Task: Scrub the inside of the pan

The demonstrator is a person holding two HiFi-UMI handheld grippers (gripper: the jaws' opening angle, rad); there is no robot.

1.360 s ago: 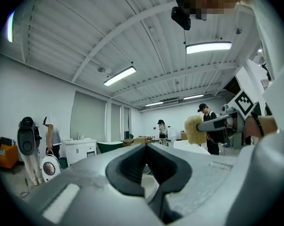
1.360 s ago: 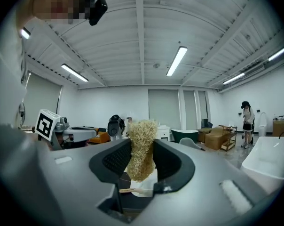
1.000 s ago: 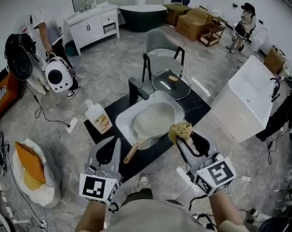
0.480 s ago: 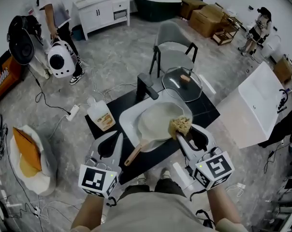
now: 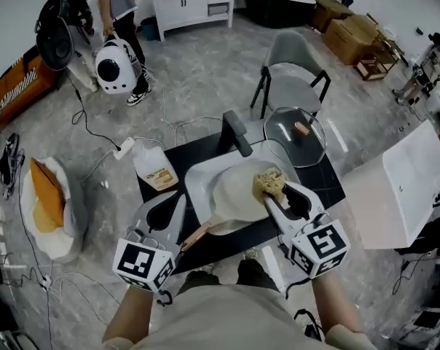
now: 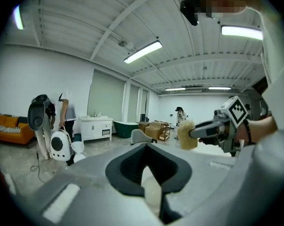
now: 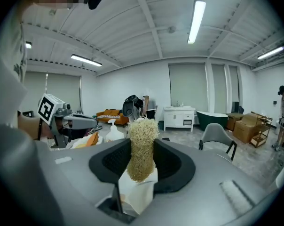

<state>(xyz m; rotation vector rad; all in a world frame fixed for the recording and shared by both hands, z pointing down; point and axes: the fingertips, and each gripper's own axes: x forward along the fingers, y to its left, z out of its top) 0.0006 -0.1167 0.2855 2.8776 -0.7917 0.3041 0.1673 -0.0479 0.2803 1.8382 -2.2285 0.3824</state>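
A pale pan lies in the white sink, its wooden handle pointing toward me. My right gripper is shut on a tan loofah scrubber, which hangs over the pan's right side. In the right gripper view the scrubber stands clamped between the pads of the right gripper. My left gripper is shut with nothing in it, just left of the handle and apart from it. In its own view the left gripper looks level across the room, and the pan is hidden there.
A black faucet rises behind the sink on the black counter. A glass lid lies at the back right and a soap bottle at the left. A grey chair stands beyond. Cables run over the floor, and people stand far off.
The right gripper has carried the scrubber from the sink's right edge in over the pan. The left gripper has stayed beside the handle. The head view has shifted.
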